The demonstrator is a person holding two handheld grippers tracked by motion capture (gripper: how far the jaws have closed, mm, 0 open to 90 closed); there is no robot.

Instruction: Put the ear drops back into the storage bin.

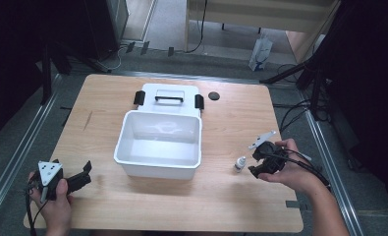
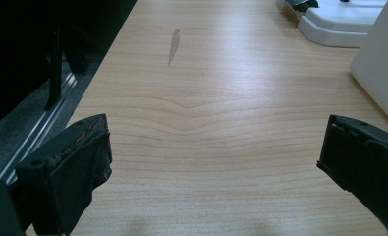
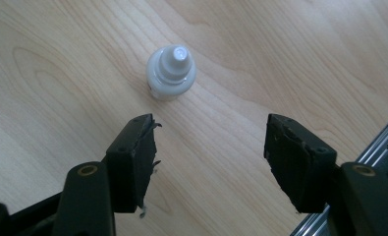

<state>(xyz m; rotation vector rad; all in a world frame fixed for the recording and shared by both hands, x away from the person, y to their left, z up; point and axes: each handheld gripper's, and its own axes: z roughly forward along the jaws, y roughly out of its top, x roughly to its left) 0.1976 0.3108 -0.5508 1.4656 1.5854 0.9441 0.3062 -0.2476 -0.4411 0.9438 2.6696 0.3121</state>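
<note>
No readable text or labels.

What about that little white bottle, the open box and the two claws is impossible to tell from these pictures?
- Small bottle: seen from above in the right gripper view, so its body and any label hide under the cap; too small in the high view.
- White box: its near wall hides part of the floor inside in the high view.
- Lid: cut off by the left gripper view's top edge.
- Left claw: its jaws run off the bottom edge.

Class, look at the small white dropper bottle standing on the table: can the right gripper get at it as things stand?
Probably yes. The right gripper has its jaws apart and empty, just short of the upright dropper bottle. Bare table lies between them, and the white bin stands off to the side.
</note>
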